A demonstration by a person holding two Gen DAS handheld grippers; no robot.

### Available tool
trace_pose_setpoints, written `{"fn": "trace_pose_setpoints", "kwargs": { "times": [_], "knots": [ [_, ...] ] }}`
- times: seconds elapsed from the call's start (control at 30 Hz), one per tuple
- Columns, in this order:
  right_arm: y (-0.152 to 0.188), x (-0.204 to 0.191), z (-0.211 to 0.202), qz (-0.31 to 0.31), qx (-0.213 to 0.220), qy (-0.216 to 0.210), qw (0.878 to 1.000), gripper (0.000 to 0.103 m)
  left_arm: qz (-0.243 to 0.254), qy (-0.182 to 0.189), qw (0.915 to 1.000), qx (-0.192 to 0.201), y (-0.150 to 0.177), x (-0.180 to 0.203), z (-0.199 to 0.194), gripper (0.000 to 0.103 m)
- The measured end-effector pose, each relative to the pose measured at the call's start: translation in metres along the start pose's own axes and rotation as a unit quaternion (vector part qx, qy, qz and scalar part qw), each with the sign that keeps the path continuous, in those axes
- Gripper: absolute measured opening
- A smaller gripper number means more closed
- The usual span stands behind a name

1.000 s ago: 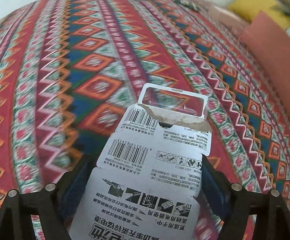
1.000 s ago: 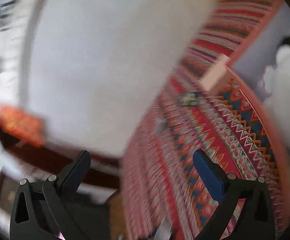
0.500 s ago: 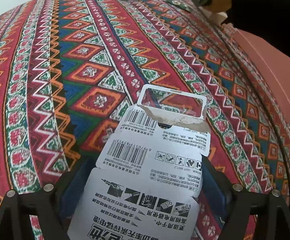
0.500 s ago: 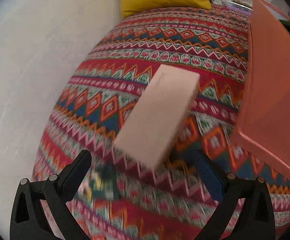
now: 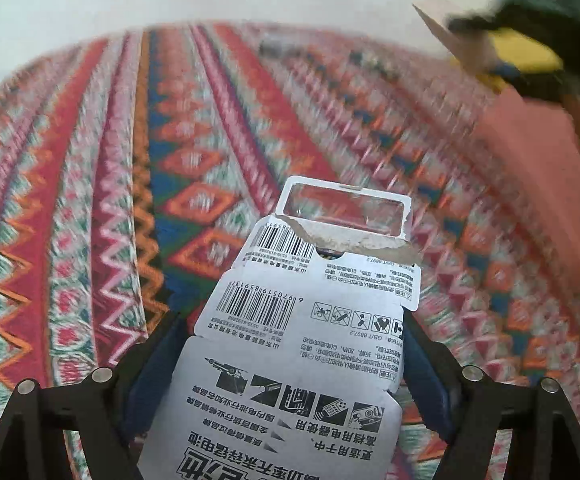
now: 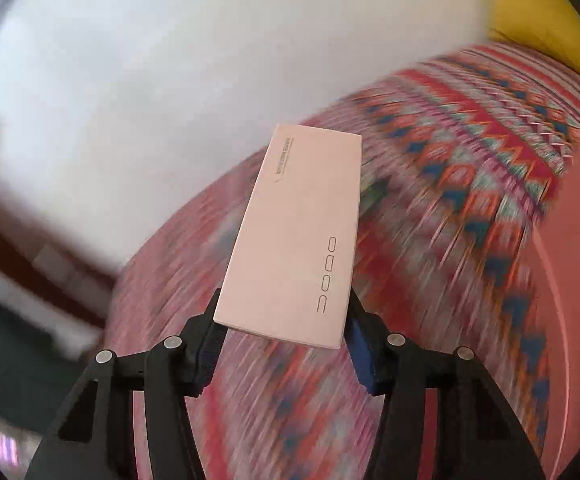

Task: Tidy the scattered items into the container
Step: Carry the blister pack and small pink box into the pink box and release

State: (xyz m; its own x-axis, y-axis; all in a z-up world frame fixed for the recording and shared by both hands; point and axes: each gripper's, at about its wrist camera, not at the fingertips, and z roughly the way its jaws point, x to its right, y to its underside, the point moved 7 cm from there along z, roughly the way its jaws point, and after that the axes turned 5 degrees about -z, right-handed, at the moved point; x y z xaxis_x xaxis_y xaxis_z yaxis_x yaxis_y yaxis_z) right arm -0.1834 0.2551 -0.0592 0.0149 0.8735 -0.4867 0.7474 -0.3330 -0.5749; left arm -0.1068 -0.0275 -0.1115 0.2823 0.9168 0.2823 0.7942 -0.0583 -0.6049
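Observation:
A white battery blister card (image 5: 290,360), printed with barcodes and torn at its far end, is clamped by its edges in my left gripper (image 5: 290,320) above the patterned cloth (image 5: 89,200). My right gripper (image 6: 285,304) has its jaws closing on a pink power bank (image 6: 302,220), whose near end sits between the pads, raised off the cloth. In the left wrist view the power bank (image 5: 462,40) shows blurred at the top right. The salmon container (image 6: 570,260) lies to the right of both grippers; in the left wrist view the container (image 5: 542,184) shows its wall.
A small grey item (image 5: 277,46) and a dark item (image 5: 370,60) lie far off on the cloth. A yellow cushion (image 6: 550,20) sits behind the container. A white wall borders the far edge of the cloth.
My right gripper swung over to the pink power bank, closed on it and lifted it. My left gripper rose a little with the battery card still in it.

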Motion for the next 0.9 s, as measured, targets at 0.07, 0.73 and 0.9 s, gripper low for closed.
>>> {"fn": "trace_pose_setpoints", "kwargs": {
  "times": [0.07, 0.73, 0.9],
  "knots": [
    [0.031, -0.037, -0.034, -0.053, 0.006, -0.020, 0.998, 0.057, 0.008, 0.005, 0.9994, 0.032, -0.005, 0.018, -0.027, 0.085],
    [0.097, 0.067, -0.408, -0.088, 0.240, 0.178, 0.950, 0.058, 0.186, 0.169, 0.9645, 0.082, -0.094, 0.390, -0.071, 0.085],
    [0.057, 0.123, -0.381, -0.065, 0.164, 0.195, 0.965, 0.067, 0.193, 0.131, 0.9724, 0.007, -0.107, 0.440, 0.013, 0.088]
  ]
}}
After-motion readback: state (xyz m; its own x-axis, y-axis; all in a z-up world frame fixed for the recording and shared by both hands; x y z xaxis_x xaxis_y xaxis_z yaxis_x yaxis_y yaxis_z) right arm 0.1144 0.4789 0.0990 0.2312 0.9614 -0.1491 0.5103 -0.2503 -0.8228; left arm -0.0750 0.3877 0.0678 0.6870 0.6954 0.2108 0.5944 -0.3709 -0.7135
